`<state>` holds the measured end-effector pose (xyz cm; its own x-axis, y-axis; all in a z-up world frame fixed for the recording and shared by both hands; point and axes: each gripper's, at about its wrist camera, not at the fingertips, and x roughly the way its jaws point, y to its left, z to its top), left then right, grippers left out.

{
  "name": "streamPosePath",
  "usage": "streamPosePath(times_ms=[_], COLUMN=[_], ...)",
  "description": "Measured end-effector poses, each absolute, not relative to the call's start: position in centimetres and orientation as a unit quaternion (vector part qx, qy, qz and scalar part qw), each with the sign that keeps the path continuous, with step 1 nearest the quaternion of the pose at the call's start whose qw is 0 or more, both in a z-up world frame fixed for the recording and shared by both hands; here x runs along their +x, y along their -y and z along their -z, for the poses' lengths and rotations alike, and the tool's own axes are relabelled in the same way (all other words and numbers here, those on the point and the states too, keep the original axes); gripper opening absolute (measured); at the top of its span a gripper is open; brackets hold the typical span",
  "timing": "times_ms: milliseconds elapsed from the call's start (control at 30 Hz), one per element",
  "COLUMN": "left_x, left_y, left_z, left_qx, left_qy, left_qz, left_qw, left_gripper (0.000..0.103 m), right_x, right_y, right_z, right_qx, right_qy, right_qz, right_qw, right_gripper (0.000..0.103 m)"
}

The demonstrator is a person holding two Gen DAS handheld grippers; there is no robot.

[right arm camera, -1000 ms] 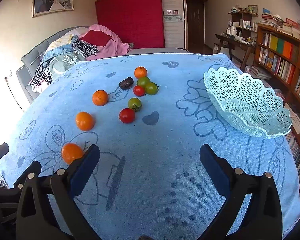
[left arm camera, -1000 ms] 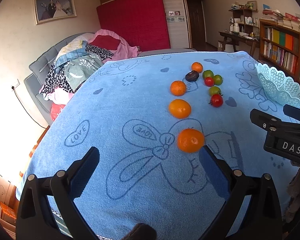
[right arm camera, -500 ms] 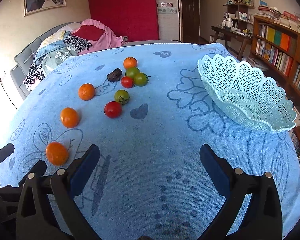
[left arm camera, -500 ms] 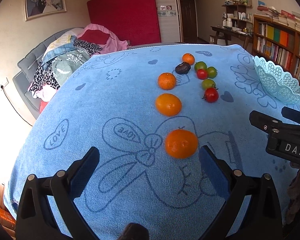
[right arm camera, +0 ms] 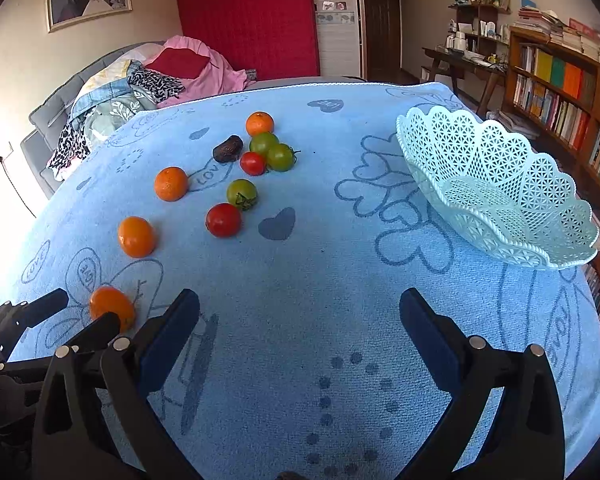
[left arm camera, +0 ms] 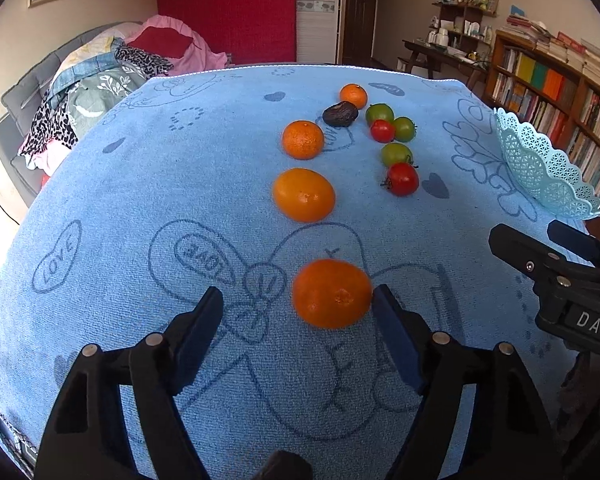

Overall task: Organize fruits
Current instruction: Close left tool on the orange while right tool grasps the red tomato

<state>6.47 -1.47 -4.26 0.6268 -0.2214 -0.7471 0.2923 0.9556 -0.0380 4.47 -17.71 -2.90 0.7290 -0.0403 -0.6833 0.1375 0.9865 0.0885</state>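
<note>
The nearest orange (left arm camera: 332, 294) lies on the blue towel (left arm camera: 140, 200) between the fingers of my left gripper (left arm camera: 298, 296), whose jaws are closing. The right pad (left arm camera: 392, 328) is at the orange's side; the left pad stands well apart from it. Beyond lie three more oranges (left arm camera: 304, 195), a dark wrinkled fruit (left arm camera: 340, 114), and red (left arm camera: 402, 179) and green tomatoes (left arm camera: 396, 154). My right gripper (right arm camera: 300, 300) hangs open over bare towel, nothing between its fingers. The pale blue lace basket (right arm camera: 496, 188) stands empty at the right.
The towel covers a table whose right edge runs under the basket. A sofa piled with clothes (right arm camera: 120, 92) stands beyond the far left edge, a bookshelf (right arm camera: 560, 92) to the right. The left gripper's body (right arm camera: 28, 340) shows at the right wrist view's lower left.
My left gripper has moved forward and down to the nearest orange, and its jaws have narrowed around it. The right gripper has stayed put and open.
</note>
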Motion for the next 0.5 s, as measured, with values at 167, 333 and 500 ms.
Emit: streamPosePath(times_ms=[167, 333, 500], left_x=[6.9, 6.9, 6.9], left_y=[1.9, 2.0, 1.6], left_z=[5.0, 4.9, 4.8], left_qx=[0.038, 0.036, 0.022], left_qy=[-0.427, -0.424, -0.419], left_qz=[0.171, 0.190, 0.204], left_qw=[0.887, 0.885, 0.884], left_gripper=[0.058, 0.043, 0.043], right_x=[4.7, 5.2, 6.6], right_y=[17.5, 16.8, 16.4], right_z=[3.0, 2.7, 2.2], right_qx=[0.064, 0.059, 0.062], right_qy=[-0.368, -0.370, -0.376], right_qz=[0.041, 0.024, 0.004], right_qw=[0.927, 0.927, 0.924], right_gripper=[0.101, 0.101, 0.101])
